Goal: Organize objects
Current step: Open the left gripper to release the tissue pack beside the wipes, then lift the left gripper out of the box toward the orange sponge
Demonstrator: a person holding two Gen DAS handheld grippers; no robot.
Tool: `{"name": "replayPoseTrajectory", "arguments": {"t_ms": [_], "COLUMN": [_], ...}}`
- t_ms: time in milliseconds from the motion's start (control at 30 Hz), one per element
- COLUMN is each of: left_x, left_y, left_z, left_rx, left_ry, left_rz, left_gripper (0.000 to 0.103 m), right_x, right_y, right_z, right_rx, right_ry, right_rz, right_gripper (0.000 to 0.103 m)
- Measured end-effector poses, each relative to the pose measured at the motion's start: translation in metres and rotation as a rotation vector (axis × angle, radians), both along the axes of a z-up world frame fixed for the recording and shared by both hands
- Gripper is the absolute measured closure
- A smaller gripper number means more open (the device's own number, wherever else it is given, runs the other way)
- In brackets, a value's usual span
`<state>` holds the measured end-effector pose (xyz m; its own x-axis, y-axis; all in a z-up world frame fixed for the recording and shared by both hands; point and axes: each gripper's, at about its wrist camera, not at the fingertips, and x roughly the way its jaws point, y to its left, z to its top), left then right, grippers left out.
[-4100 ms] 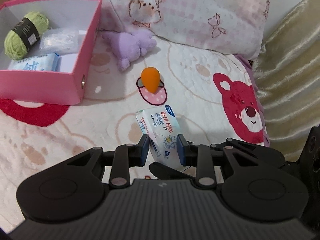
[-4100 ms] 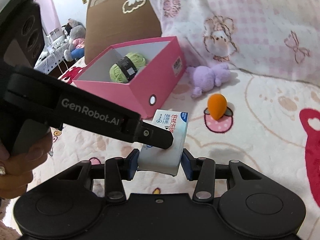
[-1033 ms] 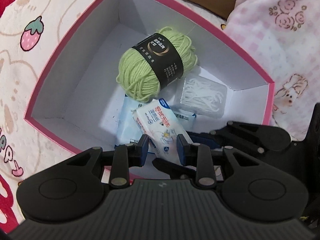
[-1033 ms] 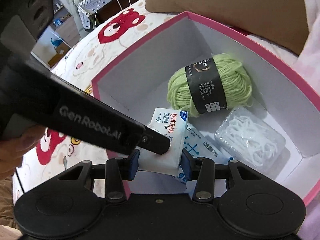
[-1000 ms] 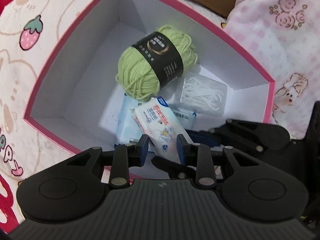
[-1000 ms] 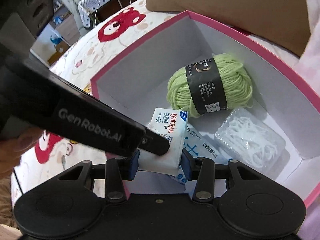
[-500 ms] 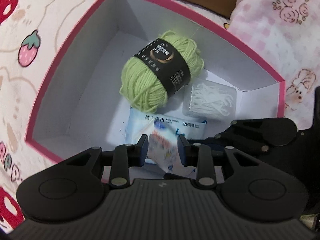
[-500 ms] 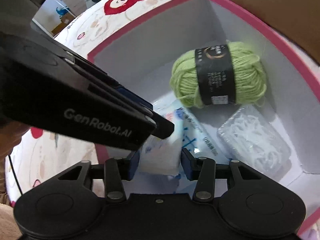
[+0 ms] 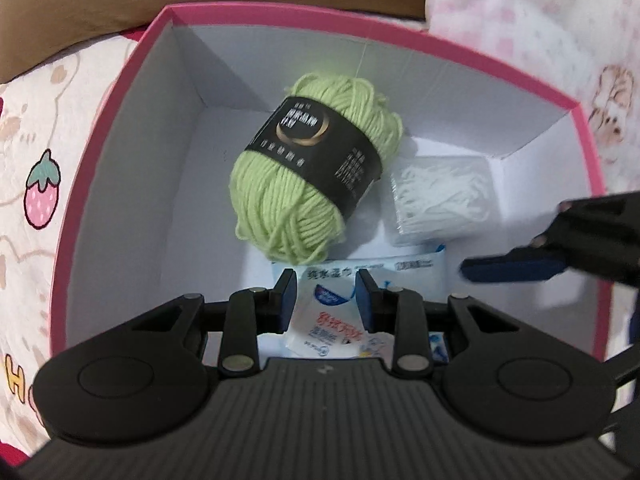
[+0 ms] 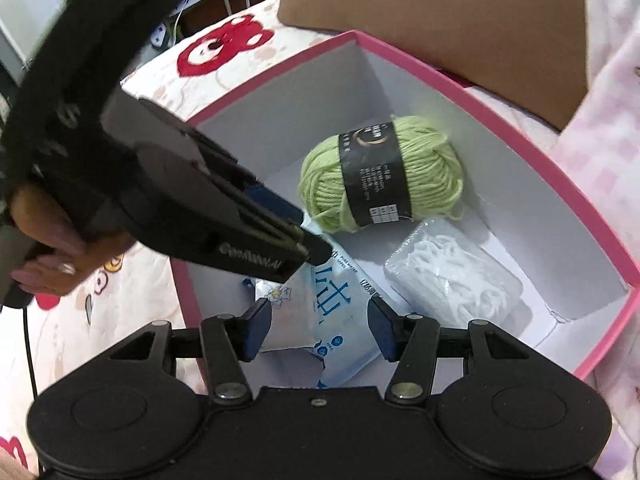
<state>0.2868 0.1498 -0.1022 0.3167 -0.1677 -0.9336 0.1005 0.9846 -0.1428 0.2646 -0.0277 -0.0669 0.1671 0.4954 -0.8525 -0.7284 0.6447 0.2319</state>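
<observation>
Both tongs are standing apart over the pink box [image 9: 120,92]: left tongs [image 9: 326,300] and right tongs [image 10: 320,326] are gripping nothing. Between them the small tissue pack [image 9: 328,334] is lying, half hidden, on a wipes pack [image 10: 340,300], near green yarn [image 9: 312,188].

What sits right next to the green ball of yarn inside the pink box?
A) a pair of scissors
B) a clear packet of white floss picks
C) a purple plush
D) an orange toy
B: in the pink box, the clear packet of white picks lies beside the green yarn.
</observation>
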Motion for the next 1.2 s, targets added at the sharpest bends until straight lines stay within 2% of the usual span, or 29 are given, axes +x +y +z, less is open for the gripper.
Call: {"name": "replayPoseTrajectory", "arguments": {"t_ms": [133,267,400,567,767,900,967,1067,1133,1200], "left_x": [-0.003,-0.013,-0.017,-0.029,-0.049,-0.062,-0.069,-0.079,-0.087,-0.095], "left_y": [0.005,0.008,0.012,0.012,-0.003,-0.008,-0.010,-0.013,-0.016,-0.017], "left_z": [-0.005,-0.003,0.007,0.033,0.071,0.091,0.101,0.116,0.125,0.135], "left_rx": [-0.004,0.030,-0.013,-0.089,-0.066,-0.066,-0.071,-0.084,-0.087,-0.087], "left_ry": [0.033,0.053,0.042,-0.034,-0.106,-0.120,-0.108,-0.097,-0.104,-0.115], "left_rz": [0.004,0.015,0.056,0.061,0.030,0.026,0.016,0.010,0.010,0.005], "left_gripper": [0.075,0.078,0.078,0.077,0.070,0.064,0.064,0.061,0.055,0.053], "right_x": [-0.003,-0.007,-0.017,-0.025,-0.044,-0.060,-0.070,-0.083,-0.092,-0.100], "right_y": [-0.005,-0.018,-0.022,-0.020,-0.010,-0.013,-0.016,-0.020,-0.022,-0.024], "right_z": [0.003,0.007,0.011,0.017,0.038,0.059,0.070,0.085,0.095,0.103], "right_rx": [0.002,-0.004,0.019,0.026,0.017,0.026,0.027,0.036,0.038,0.039], "right_ry": [-0.006,-0.040,-0.061,-0.072,-0.153,-0.183,-0.210,-0.238,-0.254,-0.268], "right_rz": [-0.045,-0.077,-0.115,-0.175,-0.188,-0.202,-0.208,-0.209,-0.214,-0.214], "right_gripper": [0.045,0.045,0.045,0.045,0.043,0.038,0.028,0.021,0.019,0.019]}}
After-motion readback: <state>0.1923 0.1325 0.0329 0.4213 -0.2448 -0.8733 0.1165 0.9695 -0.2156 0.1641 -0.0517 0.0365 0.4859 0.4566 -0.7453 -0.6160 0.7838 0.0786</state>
